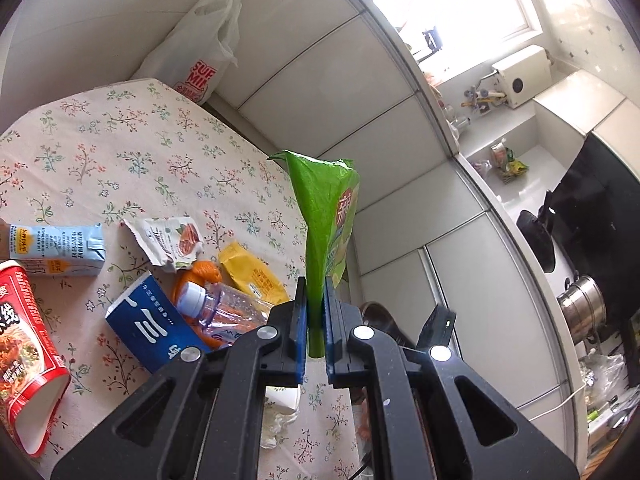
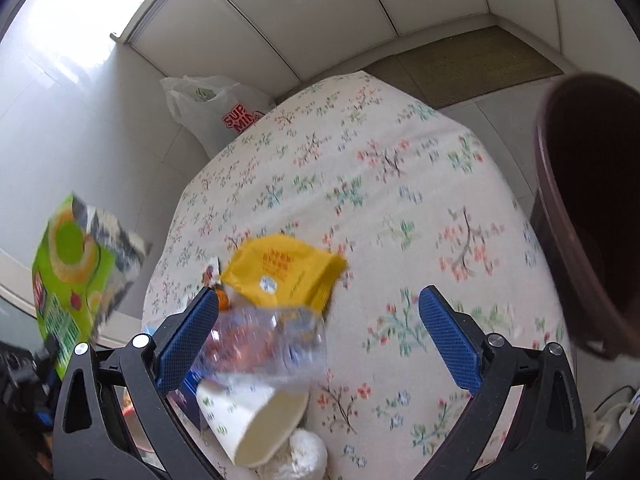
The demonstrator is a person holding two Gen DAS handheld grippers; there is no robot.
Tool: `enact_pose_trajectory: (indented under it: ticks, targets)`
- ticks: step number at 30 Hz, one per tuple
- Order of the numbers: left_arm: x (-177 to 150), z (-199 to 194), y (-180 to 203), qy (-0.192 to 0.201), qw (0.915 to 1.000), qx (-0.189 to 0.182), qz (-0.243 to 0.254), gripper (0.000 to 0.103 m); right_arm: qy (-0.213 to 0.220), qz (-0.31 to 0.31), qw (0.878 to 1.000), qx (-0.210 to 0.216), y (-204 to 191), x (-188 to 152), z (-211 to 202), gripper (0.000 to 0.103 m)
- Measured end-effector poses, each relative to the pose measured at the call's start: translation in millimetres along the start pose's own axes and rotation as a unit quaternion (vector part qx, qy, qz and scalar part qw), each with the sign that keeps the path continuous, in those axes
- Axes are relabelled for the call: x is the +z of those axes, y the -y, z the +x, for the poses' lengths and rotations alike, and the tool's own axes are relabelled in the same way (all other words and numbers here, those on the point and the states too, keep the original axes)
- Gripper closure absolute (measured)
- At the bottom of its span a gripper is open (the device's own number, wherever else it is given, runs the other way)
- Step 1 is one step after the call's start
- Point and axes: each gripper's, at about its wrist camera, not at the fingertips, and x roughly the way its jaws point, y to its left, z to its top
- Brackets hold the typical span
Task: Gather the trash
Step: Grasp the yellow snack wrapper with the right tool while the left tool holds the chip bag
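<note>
My left gripper point(image 1: 315, 300) is shut on a green snack bag point(image 1: 326, 216) and holds it upright above the table's right edge; the bag also shows at the left of the right wrist view point(image 2: 76, 276). My right gripper point(image 2: 320, 320) is open and empty above the table, over a clear plastic bottle point(image 2: 264, 344), a yellow wrapper point(image 2: 284, 276) and a tipped paper cup point(image 2: 256, 420). A dark brown bin point(image 2: 592, 216) stands at the table's right side.
On the floral tablecloth point(image 1: 120, 152) lie a milk carton point(image 1: 56, 250), a red noodle cup point(image 1: 24, 360), a blue cup point(image 1: 148, 328), a torn white wrapper point(image 1: 168, 244) and orange peel point(image 1: 204, 272). A white shopping bag point(image 1: 200, 48) hangs behind. Kitchen counter at right.
</note>
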Motion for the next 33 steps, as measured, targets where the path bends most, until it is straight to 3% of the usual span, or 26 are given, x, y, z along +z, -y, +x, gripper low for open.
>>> enact_pose_trajectory:
  ticks: [4, 6, 9, 13, 15, 16, 18, 20, 23, 25, 27, 30, 33]
  targets:
    - [2.6, -4.1, -6.1, 0.002, 1.0000, 0.009, -0.002, 0.096, -0.062, -0.041, 0.997, -0.031, -12.7, 48.1, 30.6, 0.007]
    - [5.0, -8.2, -7.4, 0.007, 0.9999, 0.007, -0.003, 0.096, -0.119, -0.073, 0.990, -0.032, -22.6, 64.0, 55.4, 0.007]
    - [10.8, -16.7, -8.4, 0.018, 0.9998, 0.004, -0.004, 0.096, -0.168, -0.122, 0.975, -0.074, -31.0, 68.7, 88.8, 0.007]
    - [18.1, -25.7, -14.0, 0.029, 0.9995, 0.002, -0.010, 0.096, -0.216, -0.117, 0.967, -0.063, -21.3, 62.4, 120.4, 0.009]
    - [20.3, -26.7, -19.5, 0.029, 0.9994, 0.001, -0.017, 0.096, -0.206, -0.127, 0.970, -0.036, -25.6, 60.7, 118.7, 0.022]
    - [22.0, -26.0, -21.6, 0.028, 0.9994, 0.001, -0.021, 0.096, -0.213, -0.126, 0.968, -0.030, -27.3, 59.4, 119.3, 0.033]
    - [23.7, -22.5, -27.3, 0.021, 0.9992, -0.002, -0.035, 0.096, -0.216, -0.136, 0.966, -0.034, -31.3, 56.9, 119.4, 0.045]
    - [23.9, -18.6, -32.6, 0.014, 0.9986, -0.008, -0.050, 0.096, -0.222, -0.143, 0.964, -0.032, -34.9, 55.2, 121.0, 0.047]
    - [22.0, -14.8, -34.6, 0.005, 0.9984, -0.006, -0.055, 0.096, -0.232, -0.149, 0.961, -0.017, -37.1, 49.6, 119.6, 0.060]
    - [20.4, -14.8, -33.5, 0.005, 0.9987, -0.001, -0.050, 0.096, -0.236, -0.157, 0.959, -0.017, -42.9, 43.8, 122.8, 0.074]
    - [19.5, -15.4, -32.6, 0.006, 0.9989, 0.003, -0.045, 0.096, -0.239, -0.169, 0.956, -0.027, -46.3, 38.9, 124.0, 0.095]
    - [18.1, -15.1, -32.0, 0.005, 0.9990, 0.006, -0.044, 0.096, -0.226, -0.190, 0.954, -0.042, -53.4, 33.7, 122.5, 0.102]
    - [16.4, -13.0, -31.1, 0.001, 0.9990, 0.006, -0.043, 0.096, -0.210, -0.194, 0.957, -0.044, -58.1, 33.4, 114.9, 0.103]
